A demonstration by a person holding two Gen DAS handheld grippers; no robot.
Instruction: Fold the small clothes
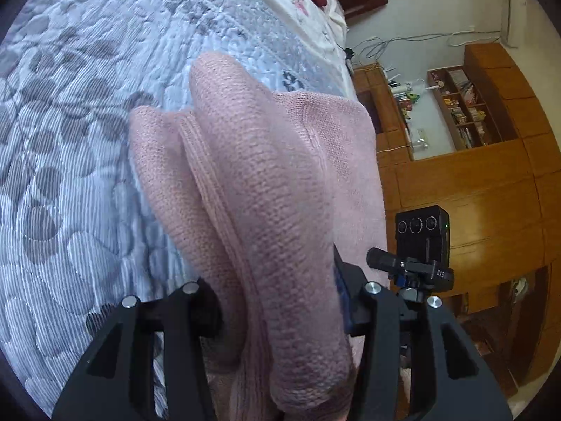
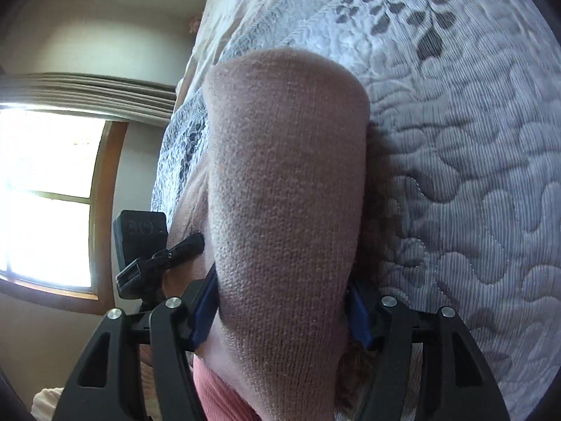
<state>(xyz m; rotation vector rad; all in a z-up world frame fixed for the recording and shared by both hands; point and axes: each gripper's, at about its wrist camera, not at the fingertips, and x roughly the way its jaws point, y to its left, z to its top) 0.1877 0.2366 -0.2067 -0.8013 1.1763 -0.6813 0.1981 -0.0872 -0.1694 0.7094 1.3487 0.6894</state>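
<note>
Left hand-held gripper [image 1: 280, 315] clamping pink knit garment [image 1: 266, 182], right hand-held gripper [image 2: 284, 315] likewise

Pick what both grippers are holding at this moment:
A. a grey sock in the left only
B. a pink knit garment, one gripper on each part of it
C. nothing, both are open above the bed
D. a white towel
B: the pink knit garment bunches between the fingers of the left gripper, and the same fabric runs through the right gripper, above the grey quilted bedspread.
</note>
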